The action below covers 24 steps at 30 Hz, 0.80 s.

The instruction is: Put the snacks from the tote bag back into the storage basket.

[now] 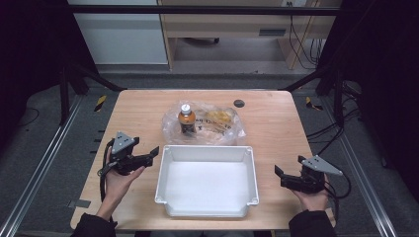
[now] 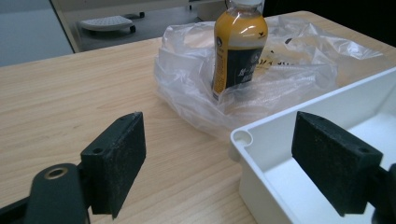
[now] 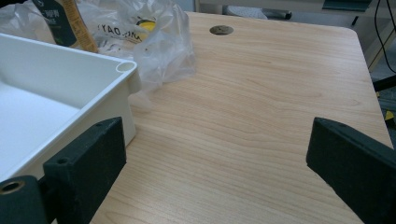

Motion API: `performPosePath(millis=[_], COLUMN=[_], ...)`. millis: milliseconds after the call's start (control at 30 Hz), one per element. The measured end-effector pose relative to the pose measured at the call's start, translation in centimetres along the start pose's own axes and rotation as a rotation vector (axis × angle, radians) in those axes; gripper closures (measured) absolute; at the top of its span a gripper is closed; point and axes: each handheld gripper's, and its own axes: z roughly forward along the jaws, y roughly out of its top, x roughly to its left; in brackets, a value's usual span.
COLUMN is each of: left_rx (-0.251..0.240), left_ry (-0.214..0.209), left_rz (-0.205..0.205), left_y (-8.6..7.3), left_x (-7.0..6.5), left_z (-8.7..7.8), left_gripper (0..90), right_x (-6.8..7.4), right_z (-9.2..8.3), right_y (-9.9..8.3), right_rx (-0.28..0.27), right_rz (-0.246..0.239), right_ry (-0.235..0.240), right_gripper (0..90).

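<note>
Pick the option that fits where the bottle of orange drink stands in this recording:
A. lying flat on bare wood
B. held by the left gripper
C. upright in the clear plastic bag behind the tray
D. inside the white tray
C: the bottle stands upright within the crumpled clear plastic bag, beyond the far rim of the white tray.

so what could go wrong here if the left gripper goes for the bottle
The bottle stands upright inside a loose plastic bag, so the open left gripper may pinch film with it, or drag the bag along on the lift. A tall bottle could also tip if nudged. The white tray sits right in front of the bag, so a low approach might bump its rim.
</note>
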Motion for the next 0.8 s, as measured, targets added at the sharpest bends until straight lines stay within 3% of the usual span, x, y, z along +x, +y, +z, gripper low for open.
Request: performPosePath(millis=[800], left_rx=[-0.002], left_ry=[-0.023], left_rz=[0.051], left_y=[2.4], left_x=[-2.7], left_z=[3.3], left_gripper=[18.9], right_x=[0.1], right_z=[0.1], right_y=[0.0], right_rx=[0.003], right_rz=[0.000], right_ry=[0.004], right_gripper=[4.8])
